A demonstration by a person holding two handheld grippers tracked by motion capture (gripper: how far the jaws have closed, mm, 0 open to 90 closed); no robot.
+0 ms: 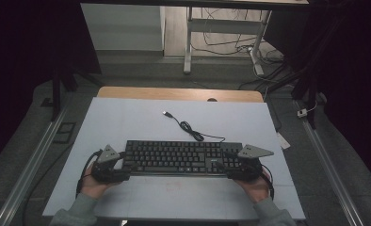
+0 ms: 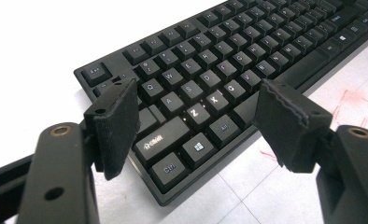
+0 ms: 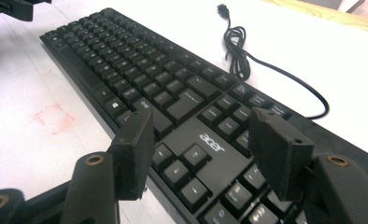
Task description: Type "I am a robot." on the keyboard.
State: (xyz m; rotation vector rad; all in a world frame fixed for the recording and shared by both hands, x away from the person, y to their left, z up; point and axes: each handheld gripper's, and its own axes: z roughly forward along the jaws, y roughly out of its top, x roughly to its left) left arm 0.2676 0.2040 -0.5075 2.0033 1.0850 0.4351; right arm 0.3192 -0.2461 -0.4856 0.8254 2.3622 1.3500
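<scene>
A black keyboard point(image 1: 181, 157) lies flat on the white table cover, its long side across the table. Its cable point(image 1: 193, 132) curls away toward the back and ends in a USB plug point(image 1: 166, 113). My left gripper point(image 1: 123, 168) is at the keyboard's left end. In the left gripper view it is open point(image 2: 198, 112), its pads spread over the Ctrl and Shift corner of the keyboard point(image 2: 247, 51). My right gripper point(image 1: 229, 168) is at the right end, open point(image 3: 205, 140) over the arrow keys of the keyboard point(image 3: 126, 60). Nothing is clamped between either pair of pads.
The white cover point(image 1: 127, 117) lies on a wooden table whose bare edge point(image 1: 174, 92) shows at the back. A faint red square mark point(image 1: 173, 186) sits in front of the keyboard. Desk legs point(image 1: 187, 47) and floor cables stand beyond; metal rails point(image 1: 28, 165) run along both sides.
</scene>
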